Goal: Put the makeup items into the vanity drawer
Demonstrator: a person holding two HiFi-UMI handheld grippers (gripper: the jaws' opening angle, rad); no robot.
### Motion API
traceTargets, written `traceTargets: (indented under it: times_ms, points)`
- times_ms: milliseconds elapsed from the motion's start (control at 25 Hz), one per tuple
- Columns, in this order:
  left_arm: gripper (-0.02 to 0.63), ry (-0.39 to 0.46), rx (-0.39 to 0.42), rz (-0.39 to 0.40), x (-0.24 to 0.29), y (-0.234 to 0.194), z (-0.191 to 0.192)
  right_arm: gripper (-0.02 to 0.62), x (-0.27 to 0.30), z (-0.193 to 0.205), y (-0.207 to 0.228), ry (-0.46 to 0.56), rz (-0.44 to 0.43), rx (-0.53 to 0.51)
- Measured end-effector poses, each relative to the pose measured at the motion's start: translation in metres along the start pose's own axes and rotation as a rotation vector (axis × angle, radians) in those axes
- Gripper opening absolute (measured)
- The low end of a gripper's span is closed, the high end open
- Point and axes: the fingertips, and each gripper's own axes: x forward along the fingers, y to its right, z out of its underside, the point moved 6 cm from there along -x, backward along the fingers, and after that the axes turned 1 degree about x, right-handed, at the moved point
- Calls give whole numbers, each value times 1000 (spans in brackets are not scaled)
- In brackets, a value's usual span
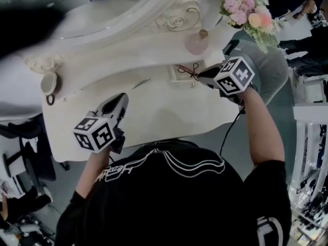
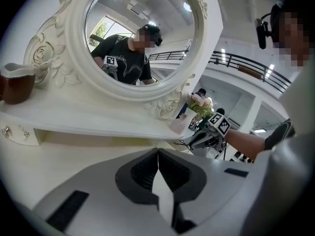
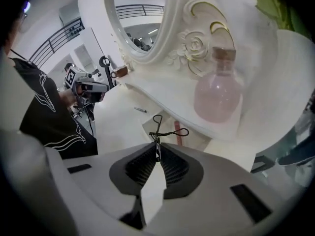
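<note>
Bright, even overhead light; vanity top (image 1: 154, 111) nr washed out. My gripper views fisheye w/ dark corners; head view soft, desaturated.

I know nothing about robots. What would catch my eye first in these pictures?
A carved white vanity with a big oval mirror fills the scene, with a pink bottle and flowers at its right end. In front of the bottle, the right tongs pinch a black eyelash curler. The left tongs are closed on nothing over the tabletop.
</note>
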Motion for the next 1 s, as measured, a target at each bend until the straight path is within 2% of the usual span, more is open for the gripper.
traceTargets:
  times_ms: [200, 560, 840, 1000]
  points:
    - [23, 5, -14, -10, 4, -5, -2, 49, 10, -10, 14, -79, 16, 1]
    - [23, 18, -38, -38, 1, -14, -1, 51, 40, -27, 15, -207, 67, -168]
    - [23, 27, -53, -61, -6, -22, -1, 57, 50, -31, 15, -232, 39, -187]
    - [23, 32, -60, -67, -9, -25, 1, 97, 49, -32, 13, -210, 22, -171]
